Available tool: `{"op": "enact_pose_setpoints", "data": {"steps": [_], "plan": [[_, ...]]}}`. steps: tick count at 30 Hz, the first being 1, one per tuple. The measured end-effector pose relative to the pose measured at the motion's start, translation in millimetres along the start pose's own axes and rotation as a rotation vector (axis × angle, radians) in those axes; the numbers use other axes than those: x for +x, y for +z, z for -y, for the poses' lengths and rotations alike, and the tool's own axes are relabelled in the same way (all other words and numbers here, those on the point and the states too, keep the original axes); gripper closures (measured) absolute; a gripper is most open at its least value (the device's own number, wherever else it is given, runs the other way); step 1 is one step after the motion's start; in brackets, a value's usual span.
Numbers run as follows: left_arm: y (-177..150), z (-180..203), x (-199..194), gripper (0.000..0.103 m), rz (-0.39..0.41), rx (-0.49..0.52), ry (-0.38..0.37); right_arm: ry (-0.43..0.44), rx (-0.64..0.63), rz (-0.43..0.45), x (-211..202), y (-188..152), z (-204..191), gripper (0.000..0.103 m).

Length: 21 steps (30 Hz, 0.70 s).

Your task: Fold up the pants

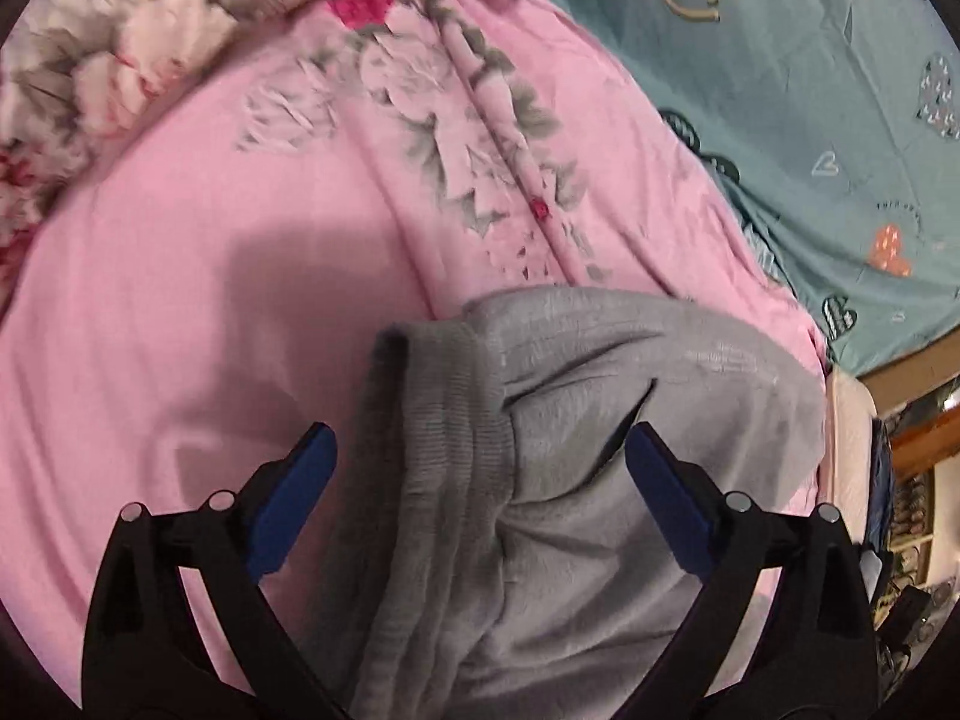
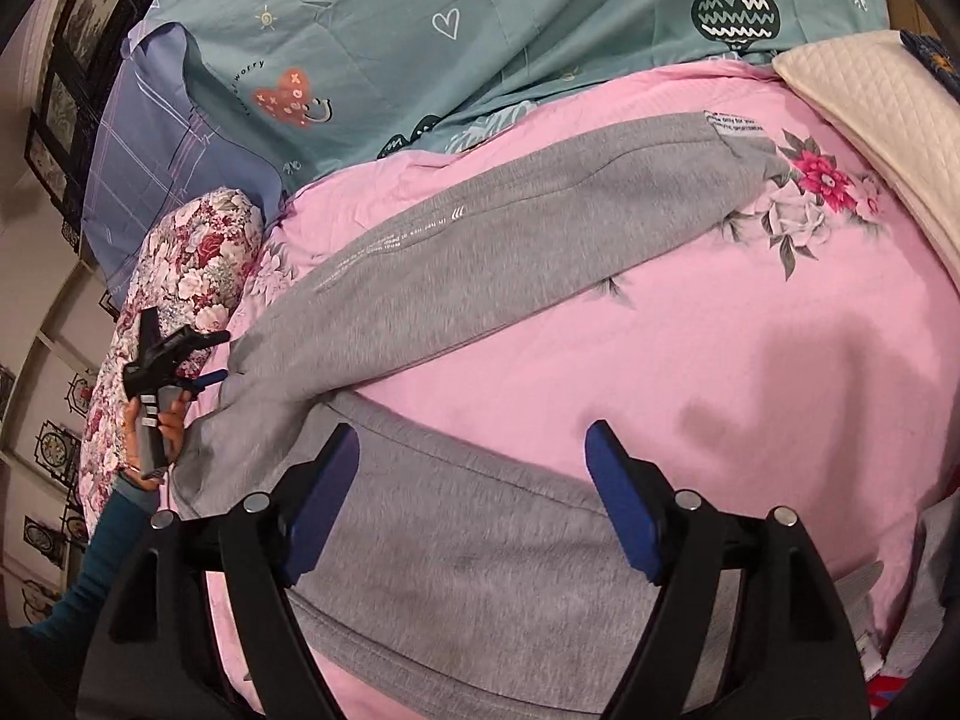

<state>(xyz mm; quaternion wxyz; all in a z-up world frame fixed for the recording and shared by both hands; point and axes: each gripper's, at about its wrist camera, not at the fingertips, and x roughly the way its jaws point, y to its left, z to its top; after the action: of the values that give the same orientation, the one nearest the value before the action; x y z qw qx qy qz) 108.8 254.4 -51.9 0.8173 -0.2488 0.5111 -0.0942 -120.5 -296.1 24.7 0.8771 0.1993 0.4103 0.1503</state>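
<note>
Pants point(image 2: 480, 252): grey knit sweatpants, soft fleecy surface, lying on the pink floral sheet point(image 2: 750, 372). One leg runs diagonally across the sheet, its far end carrying a small white printed label near the sheet's red flower print; a faint line of printed lettering runs along this leg. The other leg crosses the sheet's near part. The ribbed band point(image 1: 444, 450), creased and bunched, lies toward the sheet's side bordered by the red-and-white floral bolster point(image 2: 198, 252).

Left gripper point(image 1: 480, 462): blue-padded fingers spread wide, one on either side of the ribbed band, pads not pressing on it. In the right wrist view it shows beside the bolster at the pants' bunched end, held by a hand point(image 2: 162, 420) in a teal sleeve.

Right gripper point(image 2: 474, 450): fingers apart above the near leg, nothing clamped.

Teal heart-print quilt point(image 2: 480, 30): beyond the sheet's far edge.

Cream quilted cloth point(image 2: 870, 120): on the sheet's far corner.
</note>
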Motion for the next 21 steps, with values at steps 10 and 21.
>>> {"op": "enact_pose_setpoints", "data": {"steps": [10,21], "plan": [[-28.4,55.0,-33.5,0.08,0.134,0.191,0.068,-0.055,-0.074,0.055,-13.8,16.2,-14.4,0.025],[26.1,34.1,-18.4,0.077,0.192,0.067,0.371,-0.125,0.287,0.1,51.2,82.8,128.4,0.025]]}}
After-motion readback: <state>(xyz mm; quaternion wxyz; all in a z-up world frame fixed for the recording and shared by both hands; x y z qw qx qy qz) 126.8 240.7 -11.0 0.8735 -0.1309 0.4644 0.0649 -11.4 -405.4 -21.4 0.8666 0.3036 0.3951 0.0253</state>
